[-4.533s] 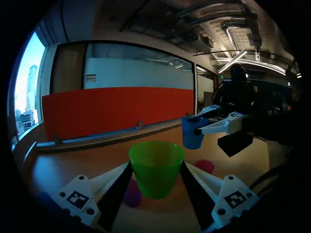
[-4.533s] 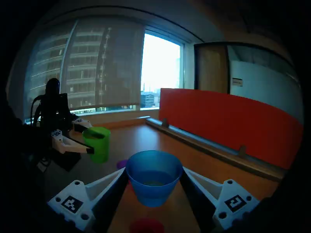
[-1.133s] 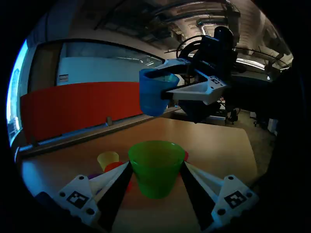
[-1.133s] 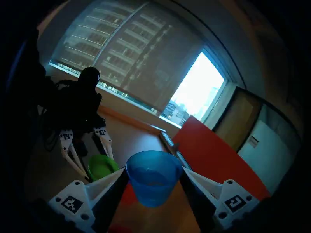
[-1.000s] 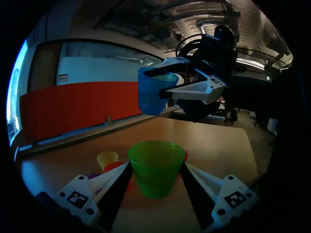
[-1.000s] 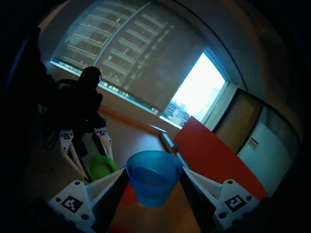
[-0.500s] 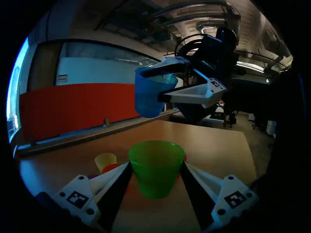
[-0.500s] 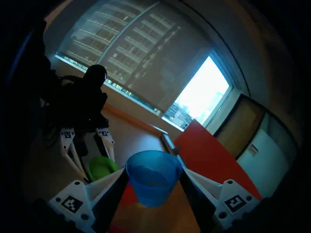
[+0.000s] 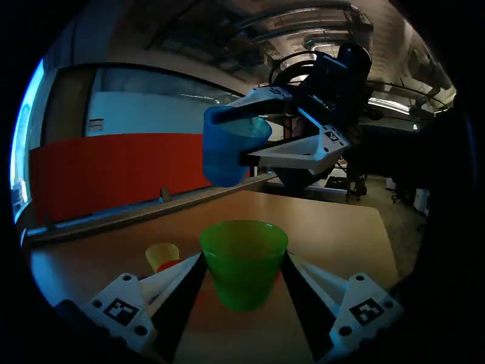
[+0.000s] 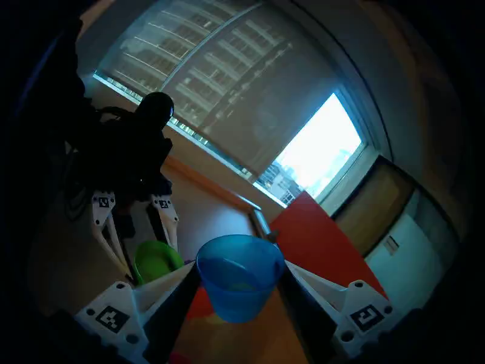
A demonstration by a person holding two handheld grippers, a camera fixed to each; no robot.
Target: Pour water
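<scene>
Left gripper view: L gripper (image 9: 244,267) at the bottom edge, both fingers pressed on the sides of a green cup (image 9: 244,280), which sits upright and centred btwn them, over a wooden table (image 9: 339,224). Higher up and slightly to the left, well apart from the green cup, R gripper (image 9: 233,138) clamps a blue cup (image 9: 225,159) w/ one finger above and one below; the cup is a bit tilted. A yellow cup (image 9: 161,253) and a red cup (image 9: 169,265) stand just beside L gripper's left finger; red partition (image 9: 115,170) in bkgd. Right gripper view: R gripper (image 10: 240,282) jaws closed on the blue cup (image 10: 233,308), a little water (image 10: 241,284) low inside. Farther off at left, L gripper (image 10: 151,255) holds the green cup (image 10: 159,264) over the table (image 10: 206,218); bright window (image 10: 315,151) and the partition (image 10: 309,242) behind.
</scene>
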